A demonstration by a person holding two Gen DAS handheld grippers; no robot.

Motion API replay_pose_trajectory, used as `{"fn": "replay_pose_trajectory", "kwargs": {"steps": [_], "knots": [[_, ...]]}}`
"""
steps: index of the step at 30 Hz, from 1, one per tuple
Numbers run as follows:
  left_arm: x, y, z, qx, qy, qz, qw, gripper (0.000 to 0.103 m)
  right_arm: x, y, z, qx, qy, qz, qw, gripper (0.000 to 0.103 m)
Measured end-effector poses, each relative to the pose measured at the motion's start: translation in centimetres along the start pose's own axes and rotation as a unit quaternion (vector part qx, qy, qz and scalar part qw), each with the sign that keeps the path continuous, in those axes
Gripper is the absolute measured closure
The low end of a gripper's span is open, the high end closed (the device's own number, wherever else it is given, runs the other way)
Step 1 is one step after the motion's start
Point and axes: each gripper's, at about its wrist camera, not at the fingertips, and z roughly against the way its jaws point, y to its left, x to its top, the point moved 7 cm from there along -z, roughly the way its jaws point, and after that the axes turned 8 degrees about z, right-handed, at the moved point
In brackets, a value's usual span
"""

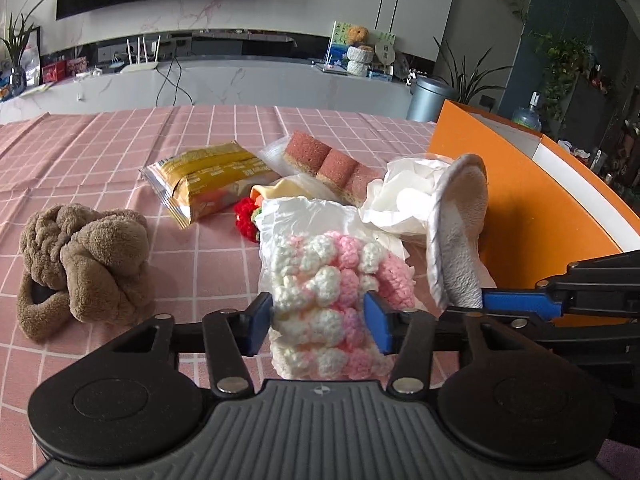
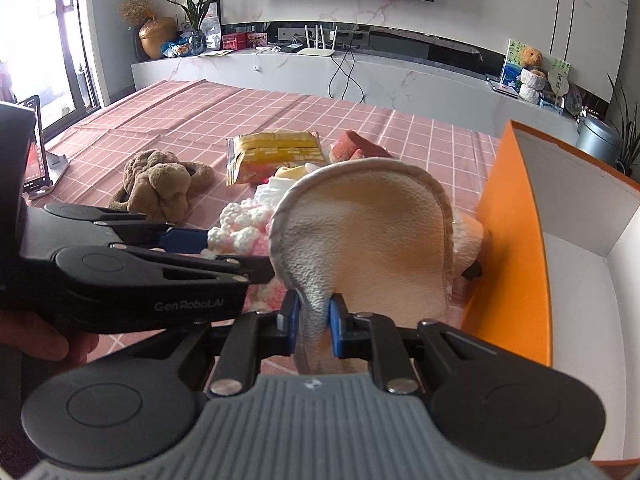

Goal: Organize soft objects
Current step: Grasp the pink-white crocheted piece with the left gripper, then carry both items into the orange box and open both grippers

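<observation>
My left gripper (image 1: 318, 322) is shut on a pink and white crocheted piece (image 1: 336, 276) in a clear bag; it also shows in the right wrist view (image 2: 240, 232). My right gripper (image 2: 314, 322) is shut on a round cream plush pad (image 2: 360, 236) with a grey rim, held upright next to the orange box (image 2: 516, 248). The pad shows in the left wrist view (image 1: 460, 236) too. A brown plush toy (image 1: 84, 268) lies at the left on the pink checked cloth (image 1: 100, 160).
A yellow snack pack (image 1: 212, 180), a pink sponge cake in wrap (image 1: 332, 164), a red crocheted item (image 1: 246, 220) and a white crumpled bag (image 1: 404, 192) lie behind the held pieces. The orange box's white inside (image 2: 580, 312) is open at the right. A phone on a stand (image 2: 38, 160) is far left.
</observation>
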Motion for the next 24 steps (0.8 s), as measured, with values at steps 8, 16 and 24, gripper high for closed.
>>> {"fn": "replay_pose_trajectory", "kwargs": {"steps": [8, 16, 24], "knots": [[0.0, -0.6, 2.7, -0.012, -0.028, 0.005, 0.9995, 0.074, 0.2, 0.1, 1.1, -0.014, -0.016, 0.011, 1.000, 0.089], [1.3, -1.0, 6.9, -0.002, -0.068, 0.003, 0.9976, 0.075, 1.6, -0.2, 6.0, -0.007, -0.071, 0.005, 0.997, 0.089], [3.5, -1.8, 10.4, -0.002, -0.106, 0.001, 0.9943, 0.075, 3.7, -1.4, 11.8, -0.001, -0.141, -0.010, 0.990, 0.089]]}}
